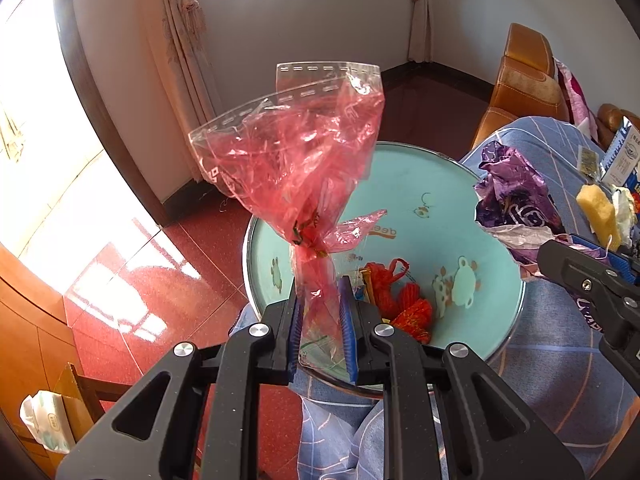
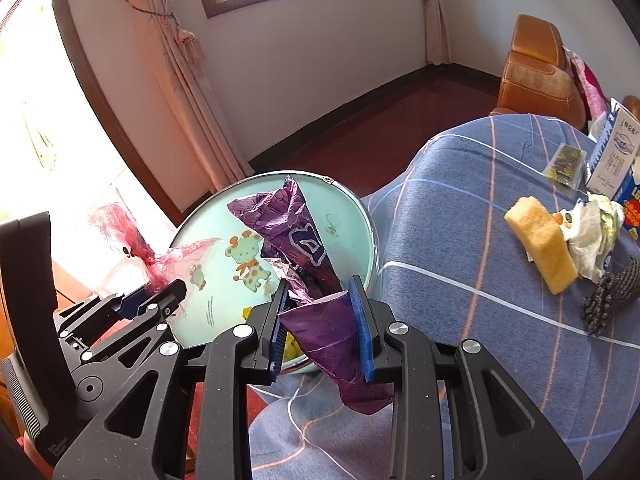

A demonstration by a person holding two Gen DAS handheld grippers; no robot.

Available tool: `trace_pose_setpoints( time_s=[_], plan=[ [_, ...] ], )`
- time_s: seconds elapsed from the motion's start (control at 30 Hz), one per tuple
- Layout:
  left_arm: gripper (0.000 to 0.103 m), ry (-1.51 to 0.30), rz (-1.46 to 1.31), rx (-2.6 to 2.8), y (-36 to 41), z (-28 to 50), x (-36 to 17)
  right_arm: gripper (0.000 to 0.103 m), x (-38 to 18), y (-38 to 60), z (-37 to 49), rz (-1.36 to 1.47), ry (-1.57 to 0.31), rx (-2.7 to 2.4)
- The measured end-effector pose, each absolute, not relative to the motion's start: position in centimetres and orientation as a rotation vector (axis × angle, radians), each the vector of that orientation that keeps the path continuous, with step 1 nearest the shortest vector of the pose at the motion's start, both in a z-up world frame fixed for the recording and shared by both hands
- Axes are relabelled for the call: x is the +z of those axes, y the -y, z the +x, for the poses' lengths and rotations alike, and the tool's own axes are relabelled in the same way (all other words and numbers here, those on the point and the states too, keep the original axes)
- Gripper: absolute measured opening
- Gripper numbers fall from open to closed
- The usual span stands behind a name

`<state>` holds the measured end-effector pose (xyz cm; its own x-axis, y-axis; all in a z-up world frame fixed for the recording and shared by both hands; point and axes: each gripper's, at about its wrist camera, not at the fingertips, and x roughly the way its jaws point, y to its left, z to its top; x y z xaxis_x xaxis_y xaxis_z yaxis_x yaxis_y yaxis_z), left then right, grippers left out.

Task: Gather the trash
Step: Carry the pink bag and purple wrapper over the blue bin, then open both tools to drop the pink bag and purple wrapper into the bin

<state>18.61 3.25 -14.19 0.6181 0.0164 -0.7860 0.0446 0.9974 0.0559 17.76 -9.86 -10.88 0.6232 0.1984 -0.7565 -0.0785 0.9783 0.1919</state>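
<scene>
While both pieces of rubbish hang over the turquoise basin point(image 1: 420, 184), they look poised for dropping — that is my reading of why they are held there. The left tool point(image 1: 323, 320) pinches the twisted neck of a red cellophane bag point(image 1: 296, 156), its crinkled top flaring upward above the basin's near rim. The right tool point(image 2: 323, 320) is pressed onto a crumpled purple wrapper point(image 2: 296, 232), also above the basin. Only the left view shows the orange net point(image 1: 404, 304) already lying in the basin; only the right view shows, well to the basin's right on the blue checked cloth point(image 2: 460, 208), a yellow sponge point(image 2: 540, 248) and white crumpled plastic point(image 2: 588, 236) — likely next.
</scene>
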Motion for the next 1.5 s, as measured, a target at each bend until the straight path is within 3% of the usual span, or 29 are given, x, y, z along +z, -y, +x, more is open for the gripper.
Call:
trace_pose_setpoints(
  time_s=[0.83,1.0,1.2,1.23,1.43,1.5],
  plan=[
    [0.018,-0.981,0.082,-0.006,-3.3,21.6,-16.8,0.032,-14.2,8.9,22.8,0.211,-0.970,0.181],
    [0.018,-0.994,0.077,0.001,-3.4,21.9,-17.1,0.045,-14.0,9.3,22.8,0.238,-0.959,0.189],
    [0.021,-1.002,0.083,0.002,-3.4,21.9,-17.1,0.047,-13.0,10.4,21.7,0.247,-0.921,0.146],
    [0.022,-1.000,0.086,0.005,-3.3,21.9,-17.1,0.047,-12.6,10.7,21.3,0.243,-0.907,0.133],
    [0.053,-0.977,0.105,0.011,-2.8,21.3,-16.3,0.054,-11.0,12.3,19.7,0.233,-0.840,0.069],
    [0.055,-0.970,0.110,0.008,-2.7,20.9,-16.0,0.056,-10.7,13.0,18.9,0.233,-0.822,0.045]
  ],
)
